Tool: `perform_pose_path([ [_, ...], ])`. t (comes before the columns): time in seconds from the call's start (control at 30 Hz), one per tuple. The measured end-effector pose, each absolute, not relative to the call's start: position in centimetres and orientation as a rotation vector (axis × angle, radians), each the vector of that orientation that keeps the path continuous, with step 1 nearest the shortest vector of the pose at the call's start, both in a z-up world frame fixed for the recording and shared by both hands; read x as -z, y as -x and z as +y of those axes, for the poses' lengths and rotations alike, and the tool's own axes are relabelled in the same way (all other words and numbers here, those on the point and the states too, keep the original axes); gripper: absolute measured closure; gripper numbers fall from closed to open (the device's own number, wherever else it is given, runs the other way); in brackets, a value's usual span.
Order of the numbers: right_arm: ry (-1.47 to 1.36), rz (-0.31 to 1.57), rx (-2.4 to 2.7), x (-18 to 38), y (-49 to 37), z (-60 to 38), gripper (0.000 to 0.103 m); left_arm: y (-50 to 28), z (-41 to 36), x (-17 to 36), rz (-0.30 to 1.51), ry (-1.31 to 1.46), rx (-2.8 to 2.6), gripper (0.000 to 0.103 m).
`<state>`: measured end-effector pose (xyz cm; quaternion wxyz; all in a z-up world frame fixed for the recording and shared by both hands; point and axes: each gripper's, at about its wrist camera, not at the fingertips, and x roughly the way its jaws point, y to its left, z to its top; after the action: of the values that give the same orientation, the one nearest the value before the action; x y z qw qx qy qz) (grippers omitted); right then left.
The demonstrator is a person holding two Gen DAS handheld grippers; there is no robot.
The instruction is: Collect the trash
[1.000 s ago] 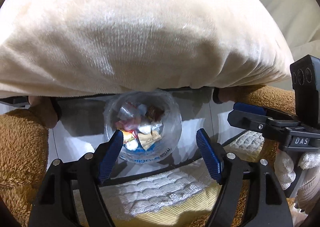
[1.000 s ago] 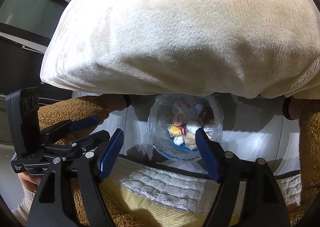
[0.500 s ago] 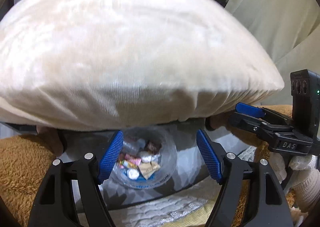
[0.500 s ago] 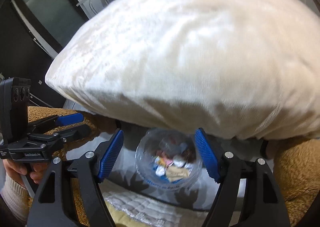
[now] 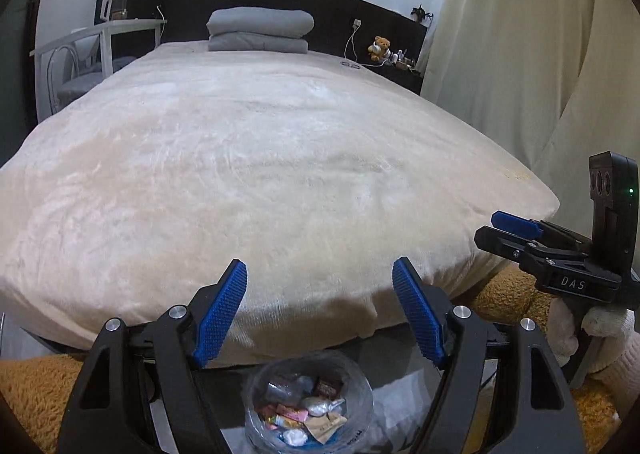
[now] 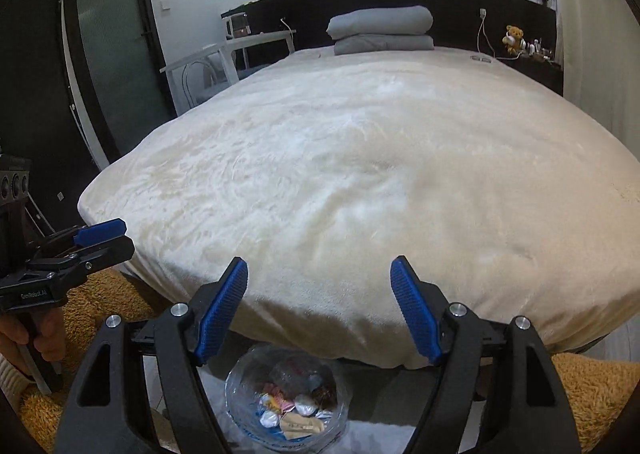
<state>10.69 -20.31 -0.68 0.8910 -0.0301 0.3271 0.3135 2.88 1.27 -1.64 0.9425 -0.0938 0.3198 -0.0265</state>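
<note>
My left gripper is spread wide with nothing between its blue pads, and my right gripper is just the same, fingers parted and empty. Below both of them, down on the floor ahead of me, sits the clear plastic bag lined open like a bin, and the trash lies in its bottom: crumpled wrappers, a pink-and-yellow packet, a brown one, a white wad. From the right gripper the same bag shows just under and between its fingers. Beyond both grippers spreads the bed under a cream plush cover, with folded grey bedding at its far end. My right gripper shows at the right edge of the left view, beside the bed's corner.
</note>
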Motion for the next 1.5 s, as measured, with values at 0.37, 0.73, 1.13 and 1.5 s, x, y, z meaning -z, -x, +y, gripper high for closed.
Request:
perform_pose_path([
  [0.37,0.087,0.575,-0.645,-0.3,-10.5,-20.9,0.024,-2.7,1.9,0.5,0.561,0.184,0.040,0.022],
  [0.73,0.080,0.524,-0.646,-0.7,-10.6,-20.8,0.005,-2.1,1.5,-0.5,0.458,0.163,0.065,0.006],
  [1.13,0.097,0.502,-0.655,-1.0,-10.0,-20.4,0.005,-2.0,0.9,-0.6,0.452,0.121,0.042,0.006],
  [1.5,0.120,0.491,-0.657,-1.0,-9.7,-20.2,0.005,-2.1,0.4,-0.6,0.447,0.103,0.037,0.006],
])
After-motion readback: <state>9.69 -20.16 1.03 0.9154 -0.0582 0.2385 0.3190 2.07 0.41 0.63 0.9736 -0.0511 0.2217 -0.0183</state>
